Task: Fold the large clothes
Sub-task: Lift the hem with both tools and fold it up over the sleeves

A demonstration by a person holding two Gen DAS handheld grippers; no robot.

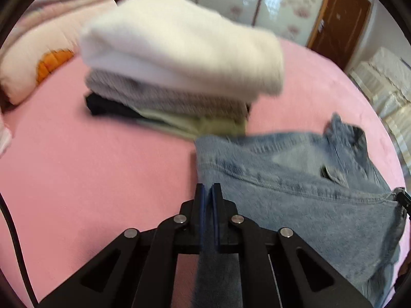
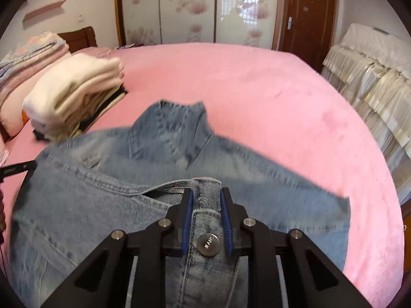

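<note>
Pink bed [image 2: 269, 89] spreads ahead of and beneath both grippers, with the denim jacket [image 2: 102, 179] lying across it directly under them, collar pointing away. Ahead and to the left of the right gripper [image 2: 206, 197], beyond the jacket, stands a stack of folded clothes [image 1: 174, 59] topped by a white garment. Right gripper clamps a buttoned band of the jacket between its blue pads, while the left gripper [image 1: 208, 192], jaws nearly together, pinches a denim edge.
</note>
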